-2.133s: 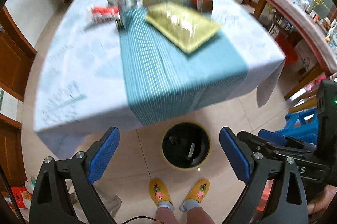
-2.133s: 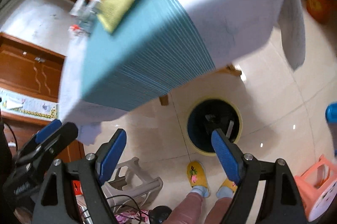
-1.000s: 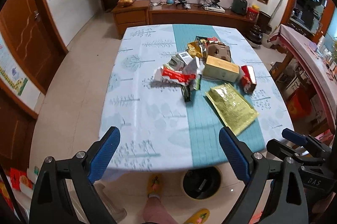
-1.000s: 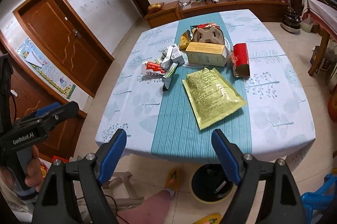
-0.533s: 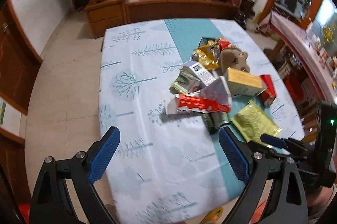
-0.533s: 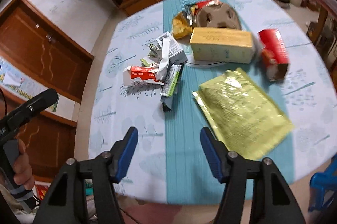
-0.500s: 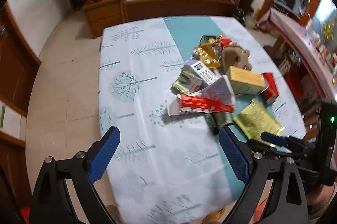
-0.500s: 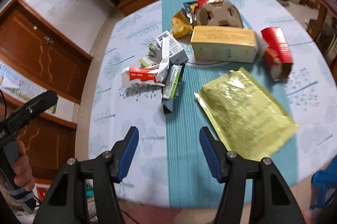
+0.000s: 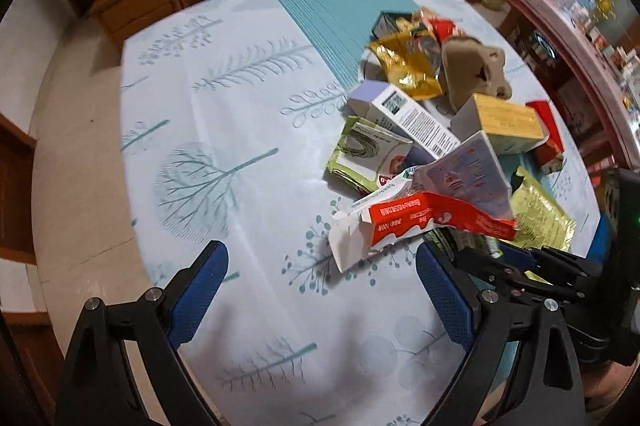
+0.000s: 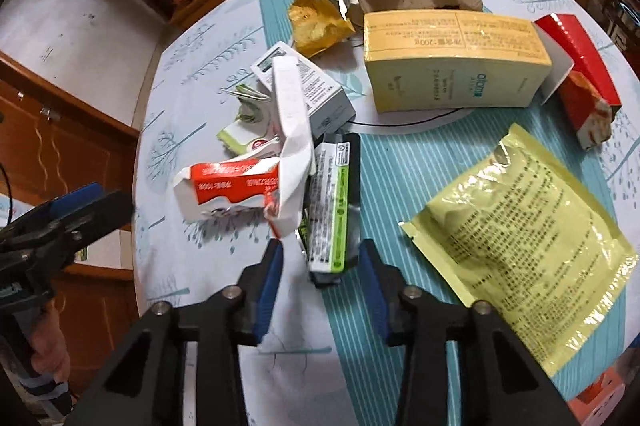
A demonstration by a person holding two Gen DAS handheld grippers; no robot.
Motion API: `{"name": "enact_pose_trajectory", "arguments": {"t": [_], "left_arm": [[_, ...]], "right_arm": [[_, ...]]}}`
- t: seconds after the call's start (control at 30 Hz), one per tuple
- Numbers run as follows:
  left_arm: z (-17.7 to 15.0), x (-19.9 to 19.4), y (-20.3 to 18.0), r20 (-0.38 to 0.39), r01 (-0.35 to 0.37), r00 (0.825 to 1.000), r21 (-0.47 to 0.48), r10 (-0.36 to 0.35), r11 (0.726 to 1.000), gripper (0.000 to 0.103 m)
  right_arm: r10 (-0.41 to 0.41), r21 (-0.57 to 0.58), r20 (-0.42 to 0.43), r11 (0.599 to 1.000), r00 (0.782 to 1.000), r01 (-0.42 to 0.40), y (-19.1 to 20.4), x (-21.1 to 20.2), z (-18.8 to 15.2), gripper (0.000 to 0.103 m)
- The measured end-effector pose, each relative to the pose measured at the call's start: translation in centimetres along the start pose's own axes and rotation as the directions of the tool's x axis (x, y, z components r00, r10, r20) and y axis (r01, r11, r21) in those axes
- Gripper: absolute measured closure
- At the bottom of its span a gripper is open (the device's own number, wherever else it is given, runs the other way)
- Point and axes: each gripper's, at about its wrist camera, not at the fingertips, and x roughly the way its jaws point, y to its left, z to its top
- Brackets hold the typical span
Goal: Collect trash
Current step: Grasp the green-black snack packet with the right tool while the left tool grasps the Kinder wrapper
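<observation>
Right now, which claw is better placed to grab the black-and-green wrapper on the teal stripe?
Right. The right claw has just been closing, with the black-and-green wrapper's near end between its pads, not yet pinched. The left claw hangs wide open over bare tablecloth, beside the torn red-and-white carton.

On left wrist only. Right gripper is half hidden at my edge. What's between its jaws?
Observer: The black-green packet. The right gripper straddles its near end. The jaws have just been closing, and the pads aren't on it yet.
Operator: Yellow pouch in the way?
Observer: No. The pouch lies flat to the right of the jaws, apart from the packet.
</observation>
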Motion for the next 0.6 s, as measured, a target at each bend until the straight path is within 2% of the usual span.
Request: {"name": "enact_pose_trajectory", "arguments": {"t": [0.2, 0.37, 0.6], "left_arm": [[1.5, 2.5, -1.0, -0.041, 0.021, 0.999, 0.100, -0.017, 0.995, 0.009], [2.6, 5.1, -2.0, -0.110, 0.045, 0.994, 0.172, -0.026, 0.984, 0.009], [3.6, 7.4, -2.2, -0.178, 0.091, 0.982, 0.169, -0.060, 0.982, 0.010]], "right_arm": [[0.009, 0.022, -0.010, 1.000, 1.000, -0.009, -0.1, 1.1, 0.2, 0.090], [0.026, 0.037, -0.004, 0.999, 1.000, -0.025, -0.2, 1.5, 0.1, 0.092], [0.044, 0.045, 0.001, 0.998, 0.999, -0.044, -0.5, 1.3, -0.2, 0.093]]}}
